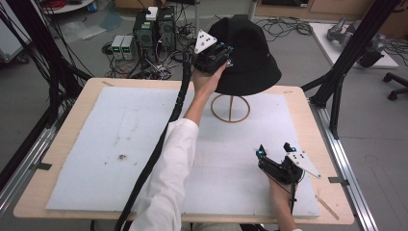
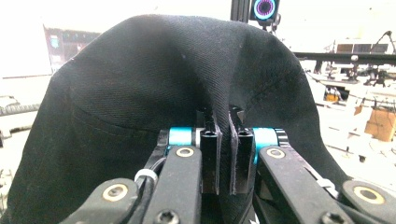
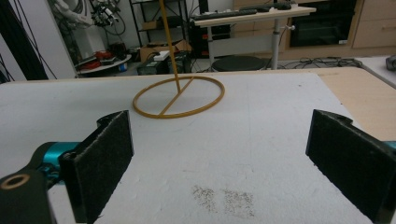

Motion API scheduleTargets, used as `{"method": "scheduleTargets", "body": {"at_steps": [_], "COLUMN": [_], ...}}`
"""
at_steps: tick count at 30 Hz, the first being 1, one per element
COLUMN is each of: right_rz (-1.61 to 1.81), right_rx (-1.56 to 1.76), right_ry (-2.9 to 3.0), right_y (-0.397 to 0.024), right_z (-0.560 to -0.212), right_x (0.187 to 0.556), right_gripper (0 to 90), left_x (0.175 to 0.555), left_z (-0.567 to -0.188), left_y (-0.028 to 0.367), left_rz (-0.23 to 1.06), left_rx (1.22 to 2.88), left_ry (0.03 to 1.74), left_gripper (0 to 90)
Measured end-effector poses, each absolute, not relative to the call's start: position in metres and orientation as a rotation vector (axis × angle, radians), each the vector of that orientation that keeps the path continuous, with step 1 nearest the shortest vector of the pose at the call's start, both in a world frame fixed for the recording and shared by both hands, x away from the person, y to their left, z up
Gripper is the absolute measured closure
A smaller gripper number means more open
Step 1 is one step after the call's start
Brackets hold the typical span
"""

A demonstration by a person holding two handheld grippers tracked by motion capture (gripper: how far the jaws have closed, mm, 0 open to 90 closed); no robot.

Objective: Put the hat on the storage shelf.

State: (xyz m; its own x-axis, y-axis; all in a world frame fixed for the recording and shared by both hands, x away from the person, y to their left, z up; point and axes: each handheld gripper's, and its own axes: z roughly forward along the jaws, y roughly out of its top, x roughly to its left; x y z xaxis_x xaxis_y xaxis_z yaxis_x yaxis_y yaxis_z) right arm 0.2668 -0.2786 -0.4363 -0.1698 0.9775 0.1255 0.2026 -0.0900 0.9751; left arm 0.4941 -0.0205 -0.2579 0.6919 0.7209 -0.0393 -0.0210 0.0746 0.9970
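A black bucket hat (image 1: 248, 55) hangs over the top of a thin yellow wire stand (image 1: 231, 109) at the back of the table. My left gripper (image 1: 223, 53) is raised at the hat's left side and is shut on the hat (image 2: 154, 88); a fold of black cloth is pinched between its jaws. The left gripper (image 2: 224, 154) has its pads pressed together on that fold. My right gripper (image 1: 274, 150) rests low near the front right of the white mat, open, with nothing between its pads (image 3: 105, 154). The stand's ring base (image 3: 178, 96) lies ahead of it.
A white foam mat (image 1: 120, 144) covers most of the wooden table (image 1: 62, 139). A thick black cable (image 1: 159, 149) runs from the left gripper down to the front edge. Computers and cables sit on the floor behind. Black frame posts (image 1: 337, 91) stand at the right.
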Motion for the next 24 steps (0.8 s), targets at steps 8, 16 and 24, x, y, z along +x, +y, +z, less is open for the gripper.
{"method": "scheduleTargets", "body": {"at_steps": [8,16,24], "right_rz": [1.326,1.328,1.326], "right_rx": [1.341,1.350,1.355], "right_ry": [1.439,1.433,1.433], "right_y": [-0.279,-0.281,-0.279], "right_z": [-0.436,-0.436,-0.436], "right_x": [0.267,0.267,0.267], "right_gripper": [6.7,6.7,6.7], "left_x": [0.495,0.495,0.495], "left_z": [-0.272,-0.278,-0.280], "left_y": [-0.025,-0.028,-0.030], "left_rz": [0.593,0.588,0.553], "left_rx": [1.423,1.455,1.470], "left_ry": [0.648,0.660,0.671], "left_gripper": [85.3,85.2,84.2]}}
